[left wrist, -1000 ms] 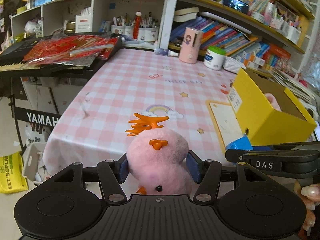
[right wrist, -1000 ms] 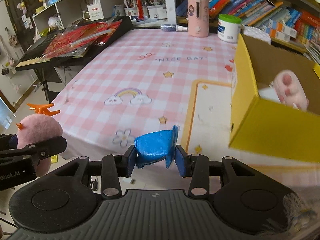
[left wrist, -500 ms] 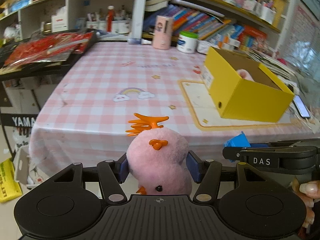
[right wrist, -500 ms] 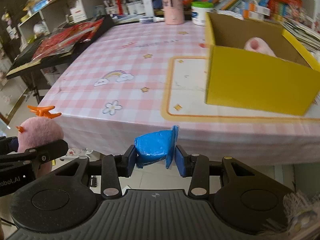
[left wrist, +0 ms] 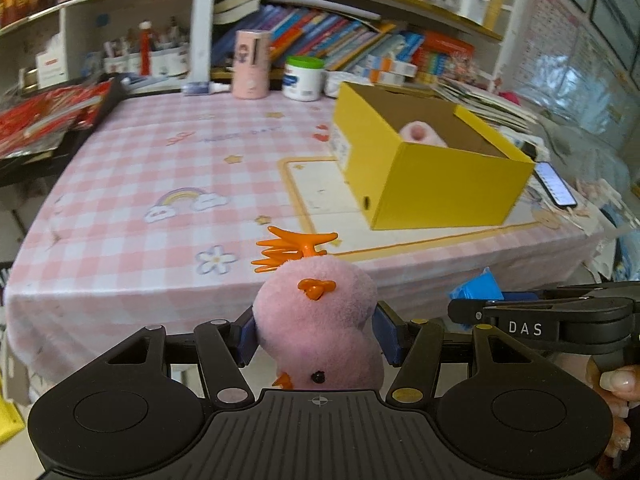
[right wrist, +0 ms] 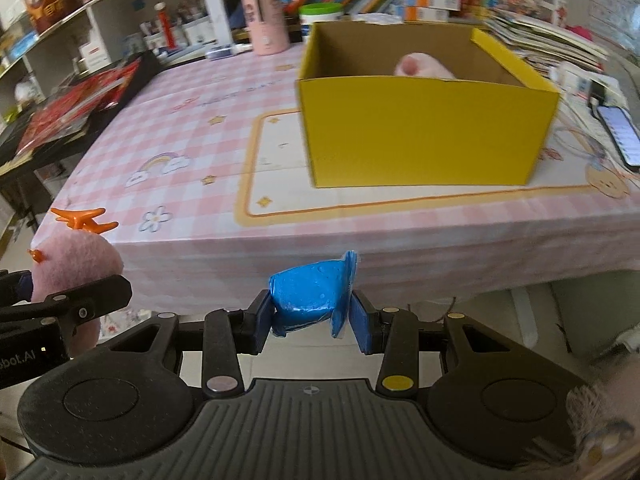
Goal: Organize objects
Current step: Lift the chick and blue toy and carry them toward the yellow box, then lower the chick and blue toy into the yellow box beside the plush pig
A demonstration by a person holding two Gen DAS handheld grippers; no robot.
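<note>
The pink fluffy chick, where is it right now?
The pink chick is clamped upside down in the left gripper, in front of the table's near edge, left of the yellow box.

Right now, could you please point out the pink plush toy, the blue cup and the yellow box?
pink plush toy (left wrist: 320, 320), left wrist view, fuzzy body
blue cup (right wrist: 306, 294), right wrist view, side wall
yellow box (right wrist: 424, 128), right wrist view, front wall

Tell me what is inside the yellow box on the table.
Inside the yellow box one pink plush item shows above the front wall, near the back. The near walls hide the box floor and the rest of the plush, so anything lying lower cannot be seen.
</note>
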